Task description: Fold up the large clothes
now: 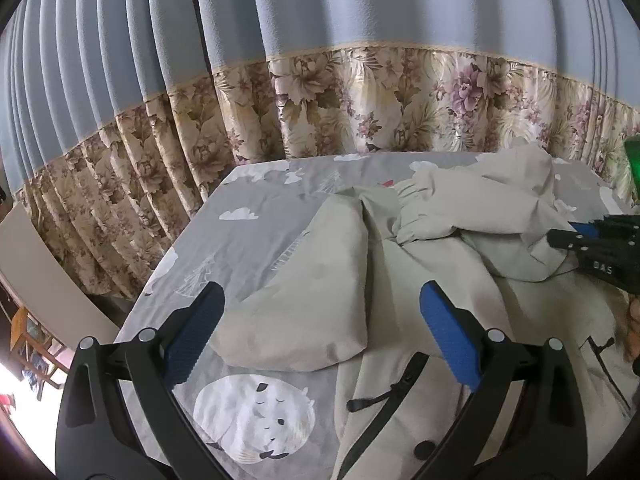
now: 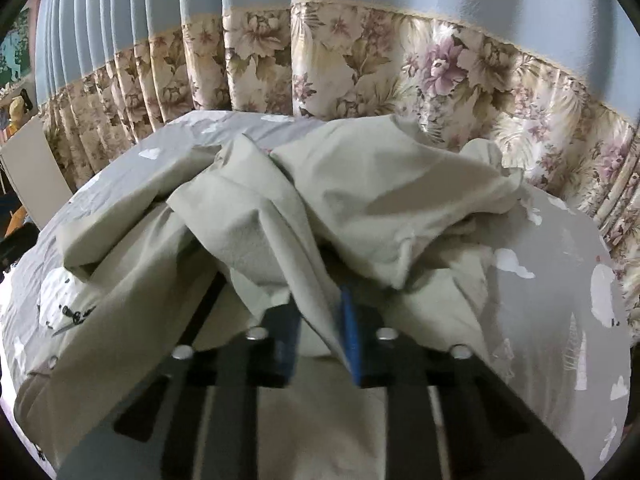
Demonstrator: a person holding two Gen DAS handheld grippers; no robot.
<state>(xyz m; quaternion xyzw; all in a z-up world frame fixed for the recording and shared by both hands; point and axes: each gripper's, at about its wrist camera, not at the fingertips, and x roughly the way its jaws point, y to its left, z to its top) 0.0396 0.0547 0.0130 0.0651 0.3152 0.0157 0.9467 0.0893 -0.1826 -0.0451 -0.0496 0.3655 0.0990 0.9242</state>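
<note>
A large pale beige jacket (image 1: 500, 300) lies crumpled on the grey bed sheet (image 1: 248, 196). One sleeve (image 1: 312, 292) stretches toward me, and a black zipper (image 1: 384, 408) shows near the front. My left gripper (image 1: 320, 300) hovers open just above that sleeve with nothing between its blue pads. My right gripper (image 1: 576, 240) comes in from the right edge at a bunched fold. In the right wrist view, my right gripper (image 2: 318, 312) is shut on a fold of the jacket (image 2: 360, 192), which drapes over the fingers and hides their tips.
A blue curtain with a floral lower band (image 1: 360, 92) hangs close behind the bed's far edge. A white board (image 1: 44, 264) leans at the left beside the bed. Bare sheet (image 2: 556, 264) with cloud prints lies right of the jacket.
</note>
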